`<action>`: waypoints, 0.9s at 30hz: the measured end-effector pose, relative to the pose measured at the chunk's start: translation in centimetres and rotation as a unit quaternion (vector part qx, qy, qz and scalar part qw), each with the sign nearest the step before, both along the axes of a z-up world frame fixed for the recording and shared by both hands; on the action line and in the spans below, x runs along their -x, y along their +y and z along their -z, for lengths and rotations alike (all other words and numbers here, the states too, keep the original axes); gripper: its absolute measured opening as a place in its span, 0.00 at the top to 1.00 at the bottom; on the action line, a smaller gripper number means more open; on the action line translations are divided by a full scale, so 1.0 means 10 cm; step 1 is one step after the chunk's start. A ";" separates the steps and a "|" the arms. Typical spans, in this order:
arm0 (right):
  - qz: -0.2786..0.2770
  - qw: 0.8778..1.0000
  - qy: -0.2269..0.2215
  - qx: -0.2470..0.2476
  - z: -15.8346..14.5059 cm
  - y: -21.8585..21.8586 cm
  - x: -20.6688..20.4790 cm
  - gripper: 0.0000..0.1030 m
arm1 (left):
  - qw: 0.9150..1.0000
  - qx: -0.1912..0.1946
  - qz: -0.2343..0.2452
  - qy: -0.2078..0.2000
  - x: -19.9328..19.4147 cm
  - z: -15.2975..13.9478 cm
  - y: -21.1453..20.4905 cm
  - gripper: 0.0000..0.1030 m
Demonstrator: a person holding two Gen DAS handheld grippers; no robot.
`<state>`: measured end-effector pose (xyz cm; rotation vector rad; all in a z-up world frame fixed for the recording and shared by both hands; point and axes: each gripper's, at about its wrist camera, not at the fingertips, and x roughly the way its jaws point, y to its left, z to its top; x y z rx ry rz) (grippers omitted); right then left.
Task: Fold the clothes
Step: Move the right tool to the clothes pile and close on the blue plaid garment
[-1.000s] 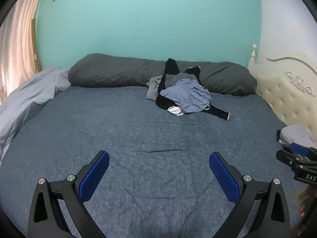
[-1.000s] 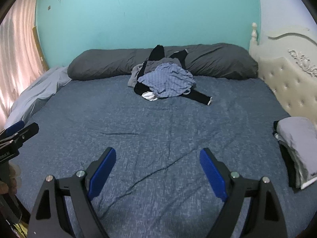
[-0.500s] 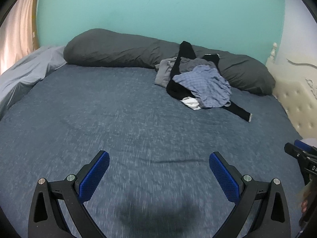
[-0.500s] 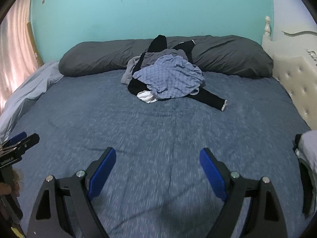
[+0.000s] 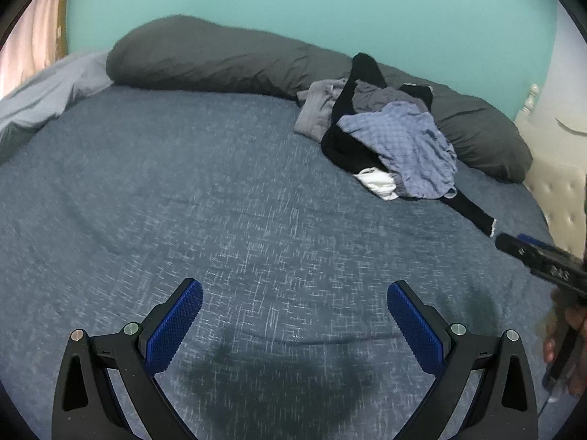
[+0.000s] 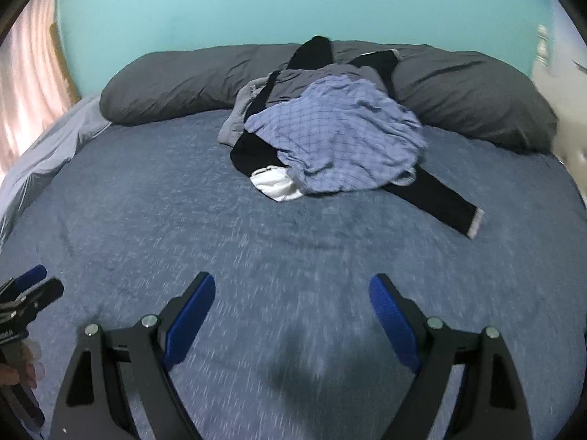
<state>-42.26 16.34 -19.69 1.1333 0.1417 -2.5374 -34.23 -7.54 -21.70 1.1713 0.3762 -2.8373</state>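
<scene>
Blue-grey bedding covers the bed (image 6: 146, 220), and the clothes pile (image 6: 330, 146) lies at its far edge against the dark grey bolster pillow (image 6: 165, 84), toward the far right corner. The step in hand appears to be the approach: no garment is yet held. The left gripper (image 5: 294, 304) and the right gripper (image 6: 292, 299) both stand wide with only bare bedding between the blue pads, well apart from the pile. On top lies a light blue checked shirt (image 6: 337, 139); a black garment (image 6: 433, 201) trails one limb toward the right edge, and a white item (image 6: 275, 187) shows at the near side of the pile. The next move calls for reaching across the bed and pinching a single garment — most likely the checked shirt — at two spread points so that it lifts free of the others. Hard to make out: how many garments lie underneath, and where the shirt's collar or hem runs. Motion blur softens the near bedding, and each view shows only a sliver of the other gripper at its side edge.
</scene>
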 end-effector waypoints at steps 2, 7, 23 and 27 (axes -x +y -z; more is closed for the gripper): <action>-0.011 1.000 0.003 0.004 0.08 -0.05 0.16 0.19 | 1.000 -0.005 -0.003 -0.009 0.11 0.12 -0.05 0.00; -0.012 1.000 0.001 -0.004 0.33 -0.14 0.56 0.21 | 1.000 -0.010 -0.007 -0.021 0.31 0.32 -0.14 0.00; -0.018 0.999 -0.003 -0.040 0.81 -0.57 1.63 0.35 | 0.999 -0.034 0.000 -0.011 0.44 0.53 -0.34 0.00; -0.018 0.998 -0.007 -0.058 0.91 -0.64 1.81 0.44 | 0.999 -0.039 0.003 -0.017 0.46 0.58 -0.38 0.00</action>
